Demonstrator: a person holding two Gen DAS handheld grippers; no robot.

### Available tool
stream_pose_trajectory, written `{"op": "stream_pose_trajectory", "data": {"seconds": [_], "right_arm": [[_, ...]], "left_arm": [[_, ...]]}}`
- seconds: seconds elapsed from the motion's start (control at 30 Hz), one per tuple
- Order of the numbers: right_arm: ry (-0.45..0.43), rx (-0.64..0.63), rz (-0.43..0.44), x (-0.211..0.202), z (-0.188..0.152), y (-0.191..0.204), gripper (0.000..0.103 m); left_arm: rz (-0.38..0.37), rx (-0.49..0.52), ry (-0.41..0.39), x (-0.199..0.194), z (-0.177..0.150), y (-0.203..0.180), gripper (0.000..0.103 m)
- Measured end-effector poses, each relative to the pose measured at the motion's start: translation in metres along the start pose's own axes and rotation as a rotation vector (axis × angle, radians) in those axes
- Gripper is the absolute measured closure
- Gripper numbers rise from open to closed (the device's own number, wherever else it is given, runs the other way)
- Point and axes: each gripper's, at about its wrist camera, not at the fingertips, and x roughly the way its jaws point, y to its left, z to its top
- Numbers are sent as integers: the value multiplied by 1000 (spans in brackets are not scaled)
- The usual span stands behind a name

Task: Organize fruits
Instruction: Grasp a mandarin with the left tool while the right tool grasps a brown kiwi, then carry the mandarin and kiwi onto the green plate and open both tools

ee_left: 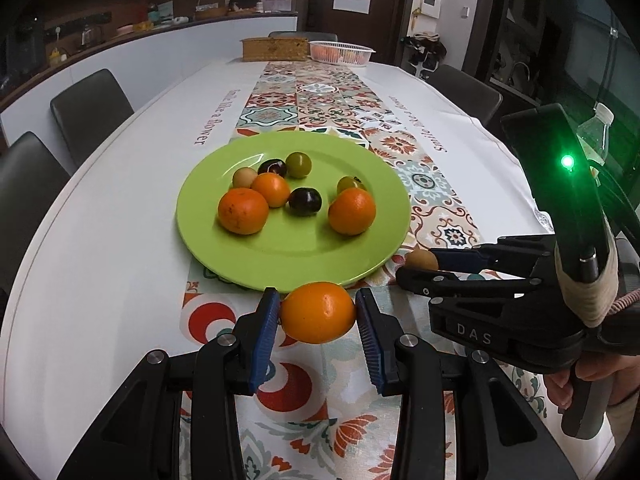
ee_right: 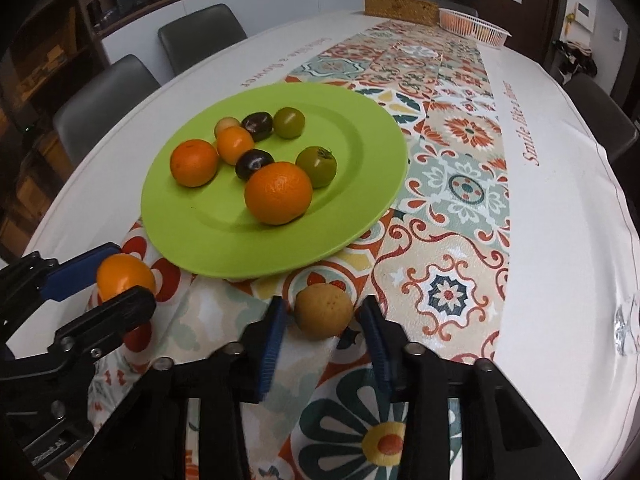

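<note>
A small orange [ee_left: 317, 312] sits between the blue pads of my left gripper [ee_left: 317, 312], which is shut on it just in front of the green plate's [ee_left: 300, 248] near rim. In the right wrist view this same orange [ee_right: 125, 276] and left gripper [ee_right: 128, 276] show at the left. A brown round fruit [ee_right: 324, 310] lies on the patterned runner between the fingers of my right gripper [ee_right: 322, 316], with a narrow gap on each side. The jaws stand open around it. The plate [ee_right: 200, 220] holds several fruits: oranges, dark plums, green ones and a pale one.
A wicker box [ee_left: 274, 49] and a white basket [ee_left: 340, 53] stand at the table's far end. Grey chairs [ee_left: 90, 108] line the left side. A water bottle [ee_left: 596, 132] stands at the right, behind the right gripper, and a hand [ee_left: 560, 384] holds that gripper's handle.
</note>
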Motion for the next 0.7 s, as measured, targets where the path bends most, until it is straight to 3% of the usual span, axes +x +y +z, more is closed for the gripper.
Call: {"op": "stream_pose_trajectory", "data": {"seconds": [0.33, 0.7], "right_arm": [[-20, -8, -1, -8, -3, 5, 73], [-121, -12, 3, -51, -5, 12, 73]], "left_arm": [[-5, -9, -1, -3, -2, 5, 65], [-19, -7, -67, -32, 8, 1, 65]]}}
